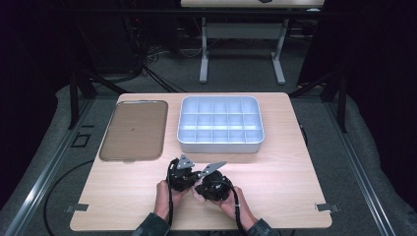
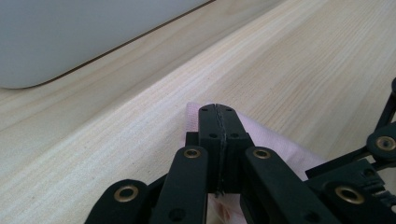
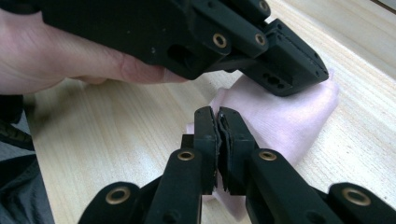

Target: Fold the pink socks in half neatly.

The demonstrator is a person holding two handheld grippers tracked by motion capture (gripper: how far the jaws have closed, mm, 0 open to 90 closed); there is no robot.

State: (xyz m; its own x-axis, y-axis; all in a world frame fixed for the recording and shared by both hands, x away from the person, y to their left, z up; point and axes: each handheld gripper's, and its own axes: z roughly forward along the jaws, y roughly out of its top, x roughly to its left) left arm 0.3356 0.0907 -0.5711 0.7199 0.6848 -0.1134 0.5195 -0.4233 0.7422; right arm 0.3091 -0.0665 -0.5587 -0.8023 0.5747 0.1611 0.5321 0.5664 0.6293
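High view: brown tray (image 1: pixel 134 130), white divided box (image 1: pixel 220 124) beyond both grippers.

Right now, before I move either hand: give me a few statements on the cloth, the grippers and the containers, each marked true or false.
1. Both grippers are shut on the pink cloth. True.
2. The cloth lies inside the divided white tray. False: it lies on the table, near the person.
3. The flat brown tray sits at the divided tray's left. True.
4. The left gripper stands wide open. False: its jaws are closed.
5. The right gripper is beside the left. True.
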